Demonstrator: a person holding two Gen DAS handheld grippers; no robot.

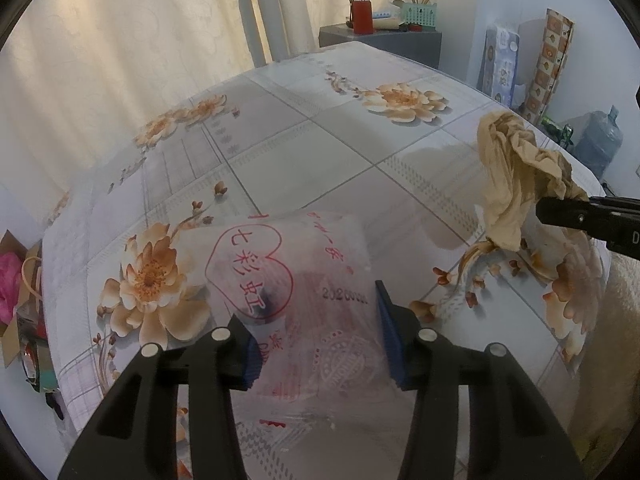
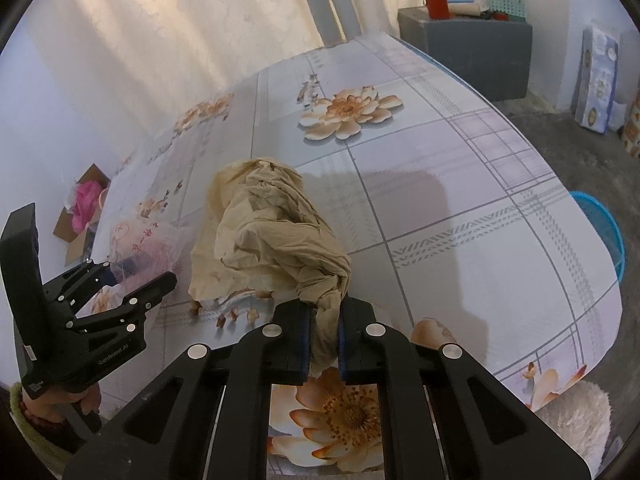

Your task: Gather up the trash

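Note:
A crumpled tan paper bag (image 2: 264,236) hangs from my right gripper (image 2: 323,344), which is shut on its twisted end just above the flowered tablecloth (image 2: 440,208). The bag also shows at the right of the left wrist view (image 1: 516,176), pinched by the right gripper (image 1: 560,210). A clear plastic bag with red print (image 1: 304,292) lies on the table between the open fingers of my left gripper (image 1: 316,344). In the right wrist view the left gripper (image 2: 140,276) stands open around the plastic bag (image 2: 140,248).
A blue bin (image 2: 604,232) stands on the floor past the table's right edge. A cardboard box with pink material (image 2: 84,204) sits at the table's left. A grey cabinet (image 2: 472,48) with a red container stands behind. A water jug (image 1: 600,140) is far right.

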